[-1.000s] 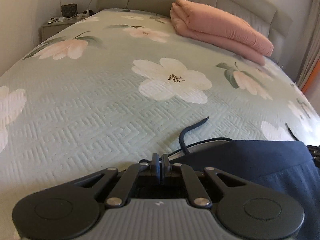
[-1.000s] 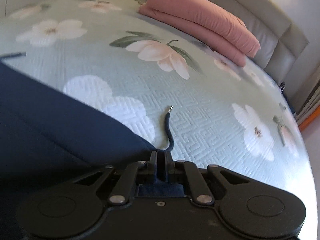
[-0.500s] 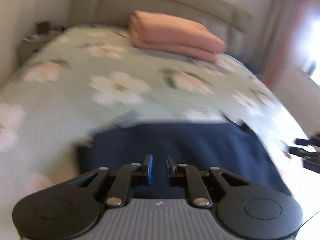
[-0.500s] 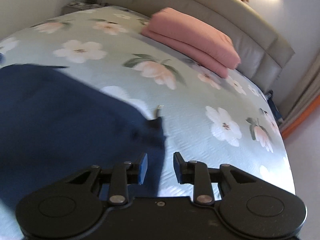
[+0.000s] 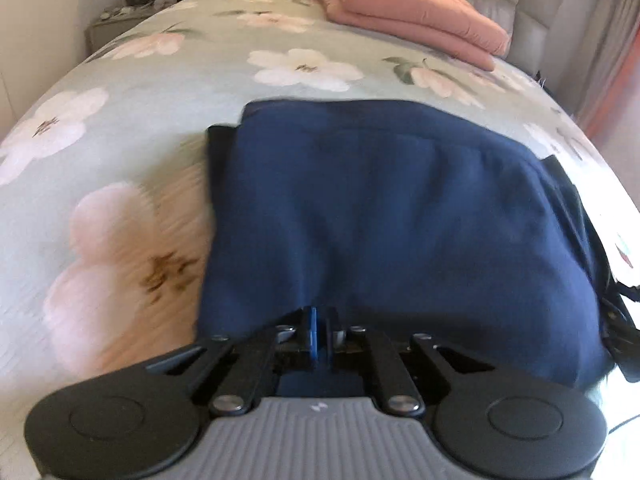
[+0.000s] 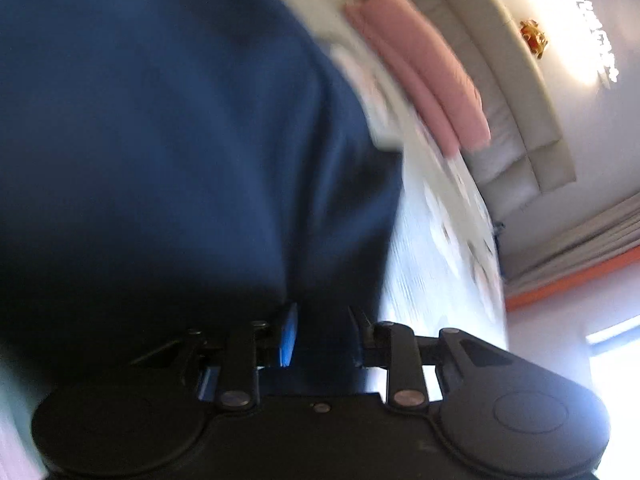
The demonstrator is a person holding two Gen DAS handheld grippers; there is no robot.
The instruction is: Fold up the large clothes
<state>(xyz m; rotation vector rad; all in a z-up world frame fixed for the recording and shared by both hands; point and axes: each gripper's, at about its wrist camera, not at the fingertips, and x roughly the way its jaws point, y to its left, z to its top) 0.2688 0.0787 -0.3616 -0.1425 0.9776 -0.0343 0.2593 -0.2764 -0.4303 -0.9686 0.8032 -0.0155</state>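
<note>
Left wrist view: a second ago the left gripper (image 5: 319, 334) sat at the far edge of the navy garment (image 5: 392, 216) with a dark cord trailing onto the bedspread; now it is drawn back to the near edge, and the whole garment lies folded into one rectangle on the floral bed (image 5: 120, 152). Its jaws opened a little and have just been closing again; they stand almost together, a thin slit between them, and whether cloth is pinched there cannot be told. One folded pink blanket (image 5: 416, 20) rests near the headboard, one nightstand (image 5: 120, 26) stands at the far left with small items too blurred to count. No writing can be read.

Right wrist view: the picture is tilted and smeared. Earlier the right gripper (image 6: 322, 334) was clamped at the garment's corner; its jaws have since parted and now stand partly open, with the navy garment (image 6: 168, 128) filling the space ahead and between them, the pads not visibly pressing it. One pink blanket (image 6: 420, 76) and one small orange ornament (image 6: 532, 38) show beyond.
</note>
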